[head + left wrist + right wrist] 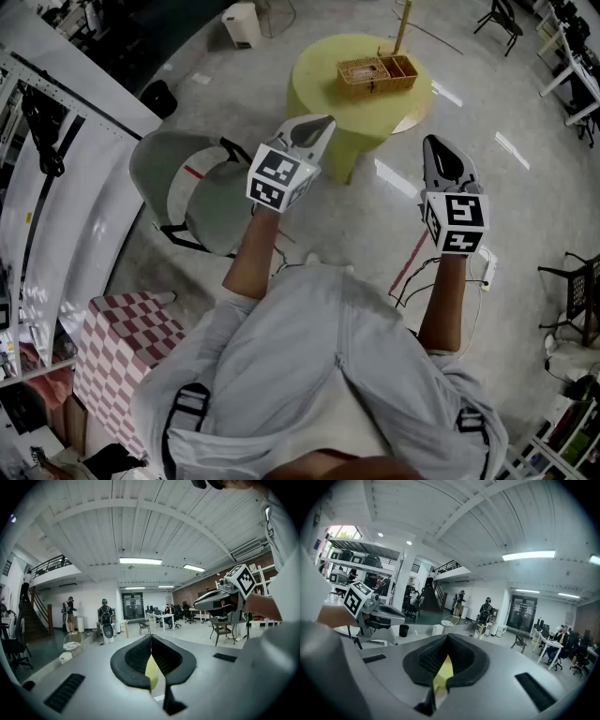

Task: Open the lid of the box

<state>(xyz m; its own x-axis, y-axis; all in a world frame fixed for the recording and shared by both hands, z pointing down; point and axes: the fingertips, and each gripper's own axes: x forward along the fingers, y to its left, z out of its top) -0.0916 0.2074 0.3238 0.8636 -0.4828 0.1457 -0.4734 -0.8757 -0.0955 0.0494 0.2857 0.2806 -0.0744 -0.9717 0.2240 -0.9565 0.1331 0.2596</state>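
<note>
A woven wicker box sits on a round yellow-green table ahead of me, its lid down. I hold both grippers up in the air, short of the table and apart from the box. The left gripper is near the table's front edge, its jaws together and empty. Further right, over the floor, the right gripper is also shut and empty. In the left gripper view the left gripper shows dark pads meeting, with the right gripper beside it. The right gripper view shows the right gripper likewise shut, and the left gripper. Neither gripper view shows the box.
A grey chair stands left of me, close to the left arm. A red-and-white checkered box is at lower left. Cables lie on the floor by my right arm. A wooden pole rises behind the box. People stand far off.
</note>
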